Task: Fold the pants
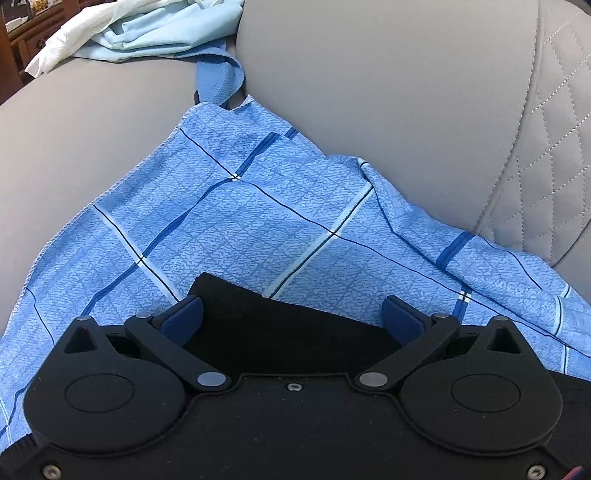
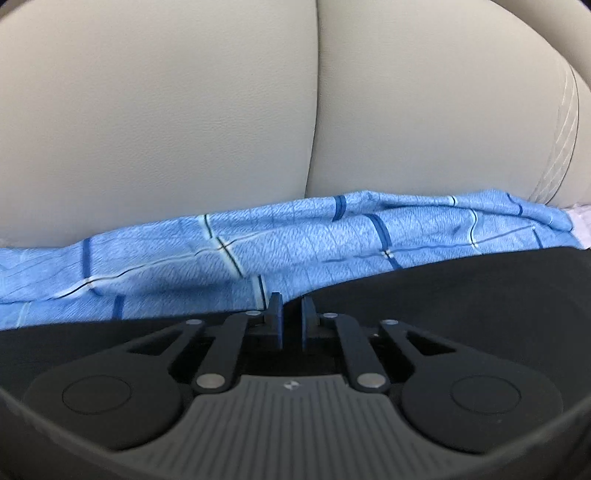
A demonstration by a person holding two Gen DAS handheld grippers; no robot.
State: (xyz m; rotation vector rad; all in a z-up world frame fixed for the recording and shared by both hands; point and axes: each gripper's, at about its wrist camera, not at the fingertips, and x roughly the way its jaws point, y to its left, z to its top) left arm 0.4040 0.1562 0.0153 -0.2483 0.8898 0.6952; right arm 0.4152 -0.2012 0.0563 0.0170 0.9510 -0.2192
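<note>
The black pants [image 1: 277, 325] lie on a blue checked cloth [image 1: 240, 214] spread over a grey sofa seat. In the left wrist view my left gripper [image 1: 291, 317] is open, its blue pads wide apart on either side of a squared end of the pants, just above it. In the right wrist view the long edge of the pants [image 2: 443, 288] runs across the blue checked cloth [image 2: 184, 251]. My right gripper [image 2: 291, 314] has its pads drawn close together on that edge, where the black fabric rises slightly between them.
The sofa backrest [image 1: 369, 92] rises right behind the cloth, with a seam between two cushions [image 2: 314, 110]. A pile of light blue and white fabric [image 1: 147, 33] lies on the armrest at the far left. Dark wooden furniture [image 1: 11, 48] shows beyond it.
</note>
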